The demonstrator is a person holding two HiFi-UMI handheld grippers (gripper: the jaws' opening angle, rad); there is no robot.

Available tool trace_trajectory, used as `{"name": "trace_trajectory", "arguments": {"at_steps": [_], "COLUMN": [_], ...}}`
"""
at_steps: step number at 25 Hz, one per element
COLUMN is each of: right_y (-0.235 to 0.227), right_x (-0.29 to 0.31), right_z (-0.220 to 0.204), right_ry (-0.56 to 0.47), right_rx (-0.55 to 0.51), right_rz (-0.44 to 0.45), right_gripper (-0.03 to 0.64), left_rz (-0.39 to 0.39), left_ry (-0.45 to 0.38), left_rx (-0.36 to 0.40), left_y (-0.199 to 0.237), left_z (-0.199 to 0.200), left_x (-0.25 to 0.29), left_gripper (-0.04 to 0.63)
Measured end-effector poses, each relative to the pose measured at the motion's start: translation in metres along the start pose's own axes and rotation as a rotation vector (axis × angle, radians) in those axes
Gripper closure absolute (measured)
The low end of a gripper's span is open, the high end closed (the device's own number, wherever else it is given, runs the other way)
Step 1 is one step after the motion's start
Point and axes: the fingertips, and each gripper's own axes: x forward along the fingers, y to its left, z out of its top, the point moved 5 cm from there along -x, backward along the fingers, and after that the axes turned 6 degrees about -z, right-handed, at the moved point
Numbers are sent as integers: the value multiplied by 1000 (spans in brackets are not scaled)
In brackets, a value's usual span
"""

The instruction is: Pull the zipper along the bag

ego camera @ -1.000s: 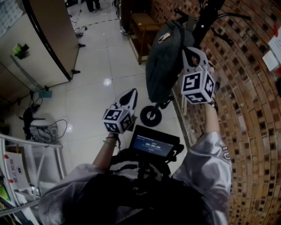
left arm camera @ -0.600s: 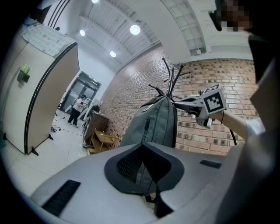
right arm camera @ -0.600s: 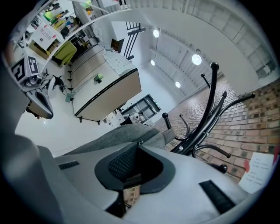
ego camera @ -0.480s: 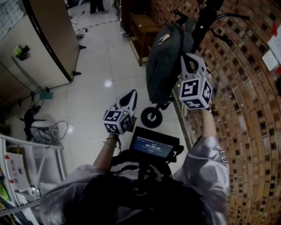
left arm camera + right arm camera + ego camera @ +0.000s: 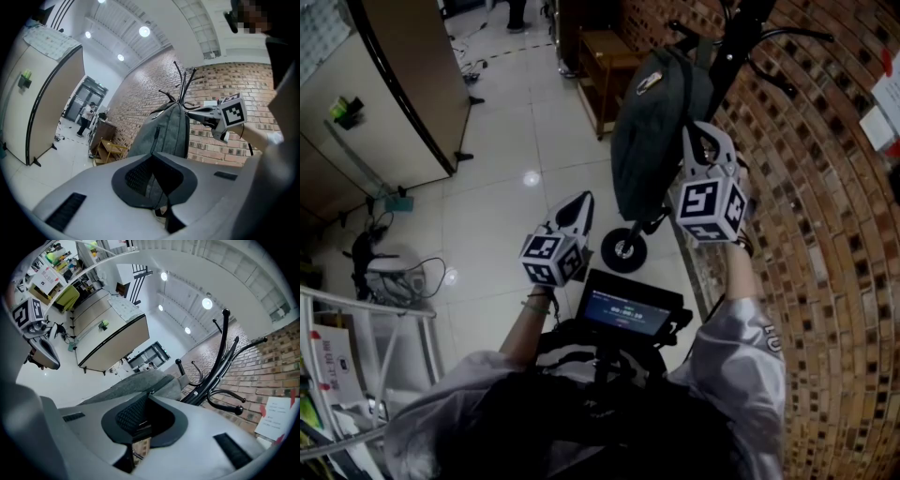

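Office-like workroom: a white tiled floor [image 5: 502, 211] spreads left of the right claw [image 5: 706, 141], a brick wall [image 5: 825, 234] rises at its right, a black coat stand [image 5: 736, 42] just beyond, and a beige partition [image 5: 394, 84] far left.

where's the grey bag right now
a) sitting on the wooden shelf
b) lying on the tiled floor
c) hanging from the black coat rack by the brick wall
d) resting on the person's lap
c: the grey bag hangs off the floor from the black coat rack, right beside the brick wall.
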Motion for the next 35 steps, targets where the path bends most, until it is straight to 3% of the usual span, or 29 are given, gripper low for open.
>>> {"name": "trace_trajectory", "arguments": {"at_steps": [13,35], "right_y": [20,42], "right_x": [-11,-23], "right_z": [-9,-22], "right_ry": [17,37], "right_rx": [-54,11], "right_rz": [39,74], "right_gripper": [604,604], "left_rz": [2,4], "left_ry": [8,4], "left_rx": [10,-1], "left_y": [0,-2], "left_z": [0,3], "left_x": [0,-4], "left_gripper": [588,588]}}
